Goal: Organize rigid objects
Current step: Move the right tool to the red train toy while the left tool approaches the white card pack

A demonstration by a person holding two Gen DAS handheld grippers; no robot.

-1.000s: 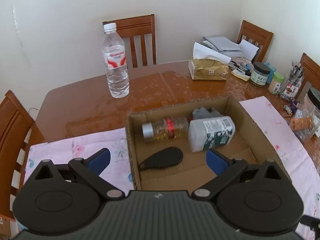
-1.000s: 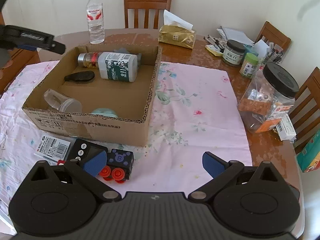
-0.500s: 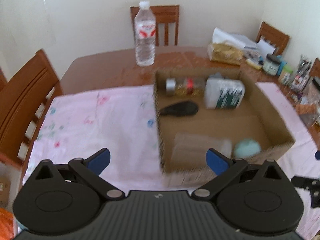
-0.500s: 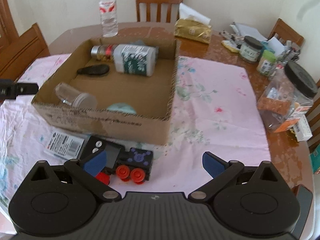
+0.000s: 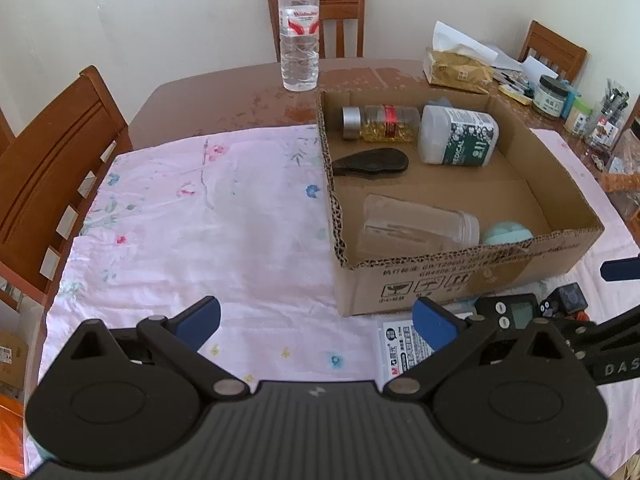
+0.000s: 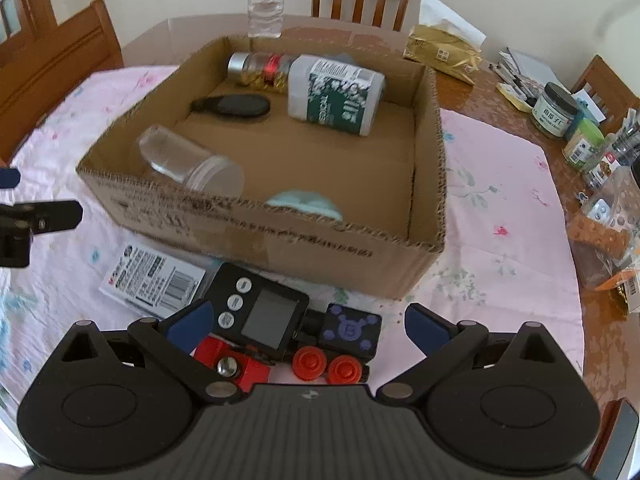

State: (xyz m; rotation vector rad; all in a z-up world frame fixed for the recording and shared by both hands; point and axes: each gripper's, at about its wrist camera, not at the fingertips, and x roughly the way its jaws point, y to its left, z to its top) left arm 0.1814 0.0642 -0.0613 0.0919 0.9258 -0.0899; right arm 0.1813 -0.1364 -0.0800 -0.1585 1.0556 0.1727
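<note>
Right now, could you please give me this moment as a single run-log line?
left gripper: open, empty | right gripper: open, above timer and toy train | cardboard box: holds bottles | timer, train outside box

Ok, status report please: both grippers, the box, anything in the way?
Left gripper and right gripper open, empty. Brown cardboard box part filled. Black digital timer lies ahead of right jaws, on toy train.

Water bottle (image 5: 299,36) upright on wooden table (image 5: 224,100), tissue pack (image 5: 458,70), wooden chairs (image 5: 52,152), floral tablecloth (image 5: 200,220)
</note>
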